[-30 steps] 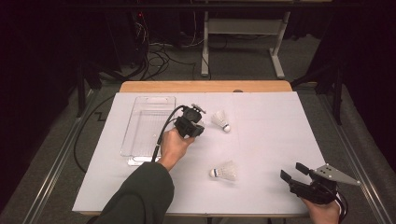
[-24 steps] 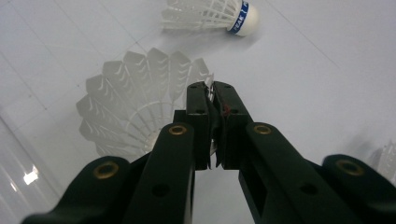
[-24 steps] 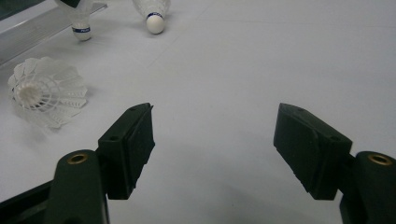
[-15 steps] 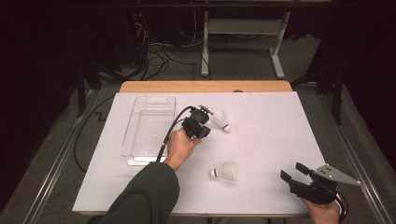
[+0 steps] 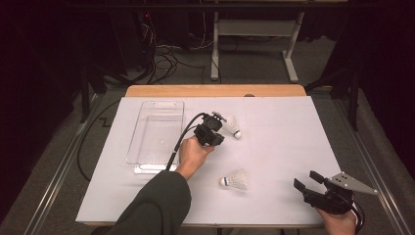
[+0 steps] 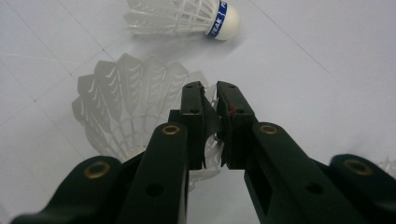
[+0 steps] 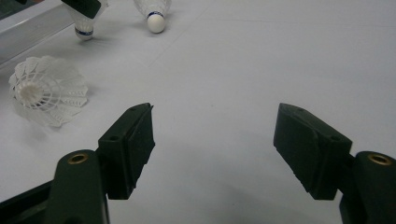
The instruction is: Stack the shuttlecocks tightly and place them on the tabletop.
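Left gripper (image 6: 211,100) clamps a shuttlecock (image 6: 126,107) by its feather skirt, centre frame, right of the clear tray (image 5: 155,138); jaws have just been easing open. Right gripper (image 7: 212,140) idles, jaws apart. Next, probably: carry to the tray, release.

The left gripper (image 5: 218,119) is black, with a thick black cable looping from its body toward seven o'clock. The arm behind it wears a dark olive-green sleeve (image 5: 156,208). In the left gripper view its two black jaws carry brass-coloured rivets, small screw holes and a red mark on the inner face of the jaw at three o'clock. The right gripper (image 5: 307,180) is also black, topped by a grey three-cornered plate (image 5: 352,183) with small holes; its pads (image 7: 133,147) are blocky, and brass rivets sit on its arms.
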A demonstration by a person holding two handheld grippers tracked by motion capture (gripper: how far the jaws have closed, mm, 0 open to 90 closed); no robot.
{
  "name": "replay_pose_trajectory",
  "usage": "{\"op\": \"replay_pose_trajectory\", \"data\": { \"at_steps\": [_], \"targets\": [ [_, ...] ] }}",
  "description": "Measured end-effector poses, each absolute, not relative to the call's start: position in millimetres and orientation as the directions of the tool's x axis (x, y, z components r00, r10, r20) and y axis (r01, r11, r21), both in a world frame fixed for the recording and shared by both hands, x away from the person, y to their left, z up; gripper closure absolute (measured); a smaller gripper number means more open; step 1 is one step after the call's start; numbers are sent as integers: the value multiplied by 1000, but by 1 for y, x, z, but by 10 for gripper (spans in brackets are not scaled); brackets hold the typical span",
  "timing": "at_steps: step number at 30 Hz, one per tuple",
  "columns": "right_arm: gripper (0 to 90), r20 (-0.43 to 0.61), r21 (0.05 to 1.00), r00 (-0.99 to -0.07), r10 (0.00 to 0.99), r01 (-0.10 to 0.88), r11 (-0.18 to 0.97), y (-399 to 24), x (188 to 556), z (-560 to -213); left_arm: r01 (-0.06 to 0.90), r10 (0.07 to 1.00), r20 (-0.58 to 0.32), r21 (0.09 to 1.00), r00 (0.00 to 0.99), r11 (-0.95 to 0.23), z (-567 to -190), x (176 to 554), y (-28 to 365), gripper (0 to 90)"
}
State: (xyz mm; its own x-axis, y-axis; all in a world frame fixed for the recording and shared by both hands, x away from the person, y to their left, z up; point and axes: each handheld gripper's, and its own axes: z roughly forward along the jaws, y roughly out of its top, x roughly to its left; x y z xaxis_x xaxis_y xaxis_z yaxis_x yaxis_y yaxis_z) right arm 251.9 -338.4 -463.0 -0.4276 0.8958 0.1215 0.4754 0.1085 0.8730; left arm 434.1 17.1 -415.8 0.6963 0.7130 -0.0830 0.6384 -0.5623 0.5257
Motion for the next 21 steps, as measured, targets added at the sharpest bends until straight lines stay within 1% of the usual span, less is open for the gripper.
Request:
{"op": "replay_pose_trajectory", "data": {
  "at_steps": [8,17,21],
  "targets": [
    [294,120,874,-427,896,474,108,-339,252,-463,634,708,-85,530,701,-564,-418,434,11,793],
    [294,121,874,-428,896,474,108,-339,252,-463,636,708,-89,528,701,-563,-418,436,9,789],
    [294,123,872,-427,896,477,107,-339,252,-464,637,707,-92,525,701,-564,-417,436,6,770]
  ]
}}
